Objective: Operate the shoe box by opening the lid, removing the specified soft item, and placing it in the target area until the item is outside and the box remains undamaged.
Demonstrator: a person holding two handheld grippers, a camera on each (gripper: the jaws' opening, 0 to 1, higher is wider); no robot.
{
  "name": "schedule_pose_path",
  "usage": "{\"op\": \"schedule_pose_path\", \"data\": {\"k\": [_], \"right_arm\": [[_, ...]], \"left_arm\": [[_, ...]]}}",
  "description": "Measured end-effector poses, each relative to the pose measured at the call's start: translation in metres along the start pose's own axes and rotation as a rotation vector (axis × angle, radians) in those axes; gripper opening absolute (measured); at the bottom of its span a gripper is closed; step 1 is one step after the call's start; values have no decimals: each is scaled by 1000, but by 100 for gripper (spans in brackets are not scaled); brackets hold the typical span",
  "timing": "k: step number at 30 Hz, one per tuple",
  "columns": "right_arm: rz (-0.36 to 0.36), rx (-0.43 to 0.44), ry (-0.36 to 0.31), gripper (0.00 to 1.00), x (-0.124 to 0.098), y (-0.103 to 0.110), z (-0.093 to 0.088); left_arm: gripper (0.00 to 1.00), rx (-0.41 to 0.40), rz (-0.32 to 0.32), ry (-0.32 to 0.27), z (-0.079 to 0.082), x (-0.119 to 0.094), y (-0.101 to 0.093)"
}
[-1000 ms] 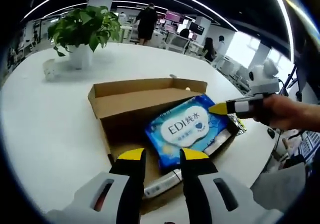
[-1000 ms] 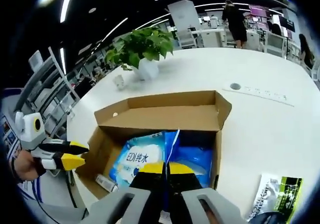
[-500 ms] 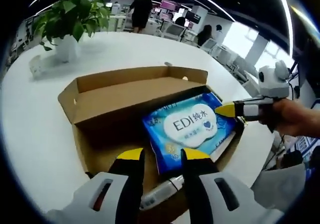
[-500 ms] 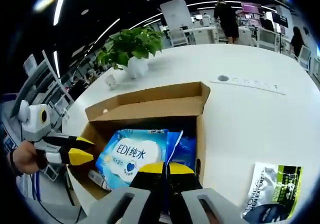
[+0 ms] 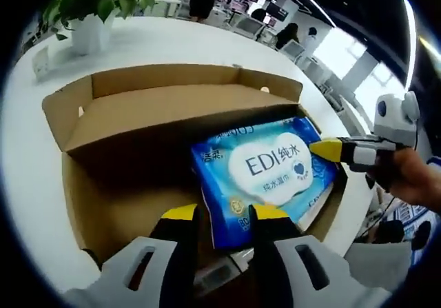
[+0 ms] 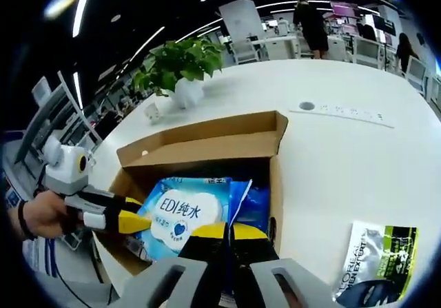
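Observation:
The open cardboard shoe box (image 5: pixel 158 108) fills the left gripper view; its raised lid flap (image 6: pixel 207 146) stands at the back. Inside lies a blue wet-wipes pack (image 5: pixel 269 173) marked "EDI". My left gripper (image 5: pixel 224 215) is open, its yellow tips low over the pack's near corner. My right gripper (image 6: pixel 229 231) is shut on the pack's raised blue edge (image 6: pixel 238 194). From the right of the left gripper view, the right gripper (image 5: pixel 320 149) meets the pack's far side. The left gripper (image 6: pixel 141 215) reaches over the box's left wall beside the pack (image 6: pixel 182 211).
A white tube (image 5: pixel 217 273) lies in the box under the pack's near end. A green and silver pouch (image 6: pixel 379 260) rests on the white table (image 6: pixel 344 156) right of the box. A potted plant (image 6: pixel 179 67) stands behind. People stand far off.
My left gripper has moved forward and down into the box toward the pack's near corner. The right gripper has kept its hold, with the pack slightly shifted.

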State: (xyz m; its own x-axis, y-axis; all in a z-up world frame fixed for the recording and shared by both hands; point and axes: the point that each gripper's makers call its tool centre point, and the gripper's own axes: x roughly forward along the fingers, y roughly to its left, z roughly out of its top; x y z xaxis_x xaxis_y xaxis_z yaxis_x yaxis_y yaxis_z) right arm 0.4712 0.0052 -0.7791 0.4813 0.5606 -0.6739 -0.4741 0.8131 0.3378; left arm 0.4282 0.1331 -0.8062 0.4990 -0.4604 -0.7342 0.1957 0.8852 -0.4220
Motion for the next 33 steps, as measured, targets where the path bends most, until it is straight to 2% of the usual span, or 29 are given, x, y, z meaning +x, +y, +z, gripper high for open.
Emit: {"op": "schedule_pose_path", "data": {"k": [2,4,8,11,18,25,33], "right_arm": [[4,0,0,0,1,-1,0],[7,9,0,0,1,-2,0],[7,10,2,0,1,-1,-1],[11,23,1,0,1,-2,-1],[24,23,-8,0,-2,2,-1],[40,19,-30,0,-9,9,3],[51,13,-45,0,-16,15,5]], "left_arm": [[23,-15,-13,3,-1,2,-2],[20,-69,-23,-8,0,3,-4],[12,-231,-47,-56,3,-1,-5],[8,-179,-34,-59,1,-5,-10],[4,-247,-30,-91,3,-13,-13],[4,-211,-36,-119,11,-29,-20],[3,-192,-35,-135,17,-36,-21]]}}
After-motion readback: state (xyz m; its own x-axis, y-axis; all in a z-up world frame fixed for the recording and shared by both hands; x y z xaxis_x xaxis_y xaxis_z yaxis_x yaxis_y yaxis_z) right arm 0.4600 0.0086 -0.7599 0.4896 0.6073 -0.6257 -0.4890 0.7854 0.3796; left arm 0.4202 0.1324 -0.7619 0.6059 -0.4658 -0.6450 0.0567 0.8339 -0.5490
